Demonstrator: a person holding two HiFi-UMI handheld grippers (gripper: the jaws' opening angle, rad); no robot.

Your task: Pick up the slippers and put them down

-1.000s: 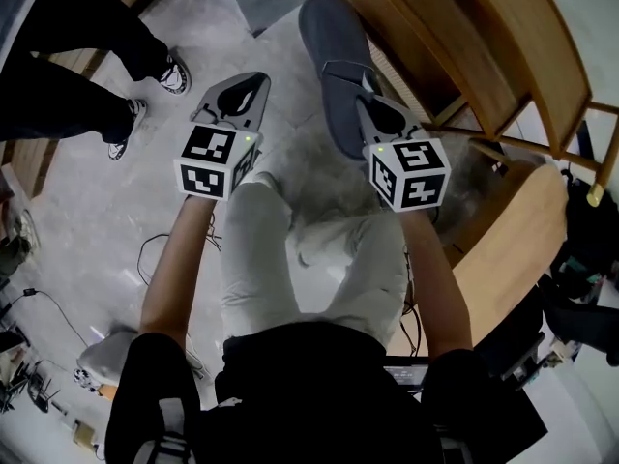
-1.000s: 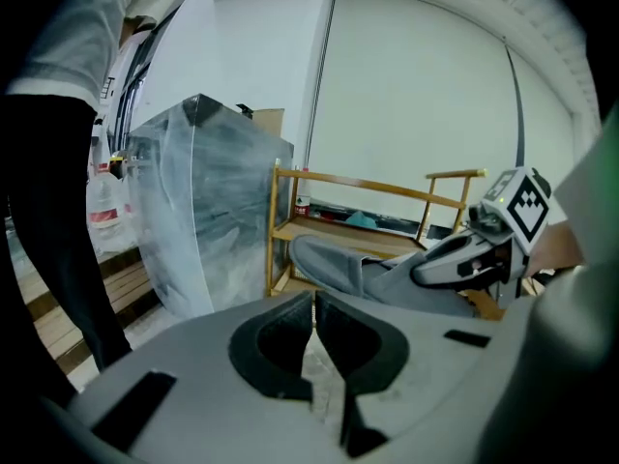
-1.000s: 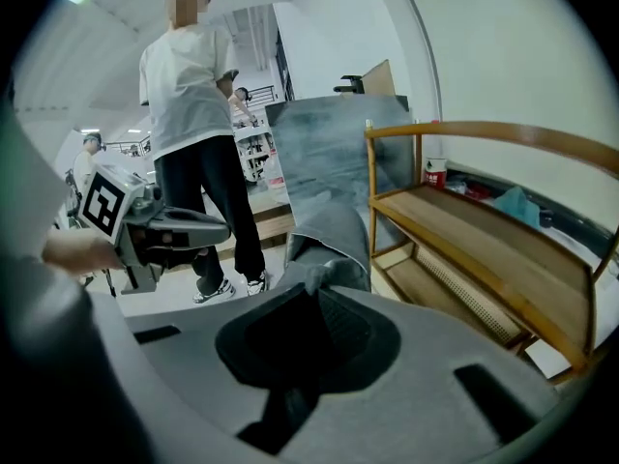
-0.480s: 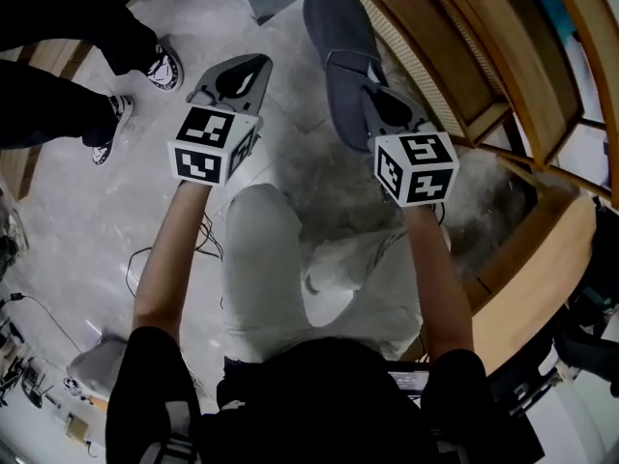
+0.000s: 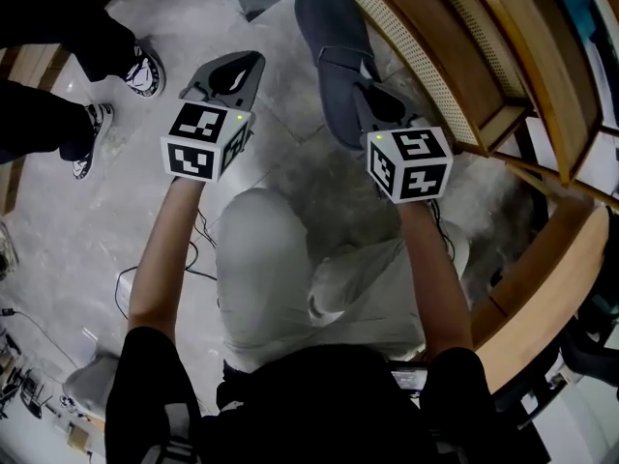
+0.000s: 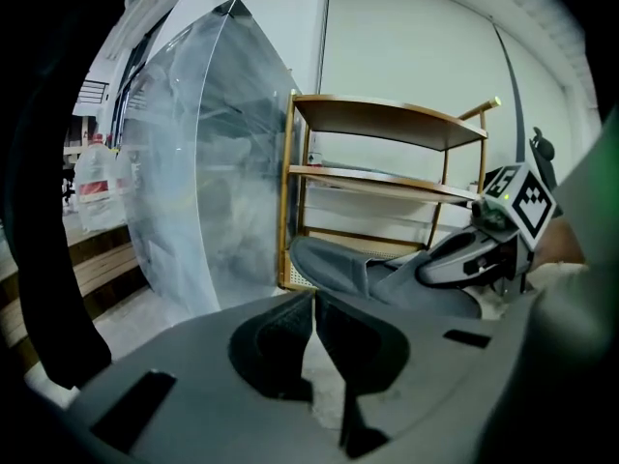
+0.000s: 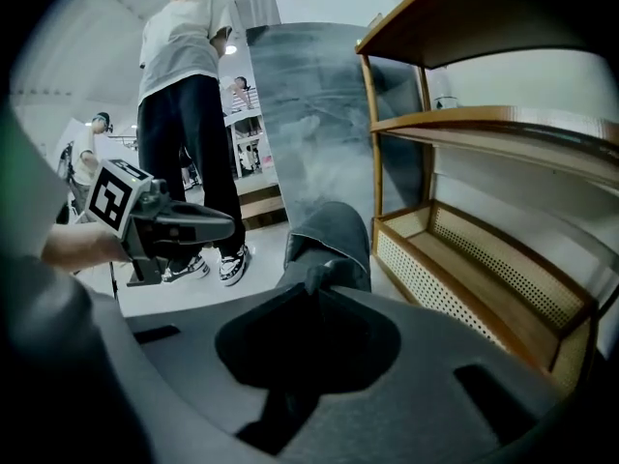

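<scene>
The right gripper (image 5: 379, 114) was clamped on the rear edge of the grey slipper (image 5: 334, 46), which stuck out ahead of its jaws. The left gripper (image 5: 235, 69), alongside, was pinched closed on nothing.

The slipper (image 5: 334, 46) looks like matt grey cloth. The shelf (image 7: 484, 119) is smooth varnished wood with a woven cane panel (image 7: 484, 259). The floor (image 5: 87, 211) is smooth, pale, marbled stone.

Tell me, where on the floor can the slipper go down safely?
The bare floor between the sneakers and the slipper is free. It's crowded right by the shelf, and cables litter the near floor.
</scene>
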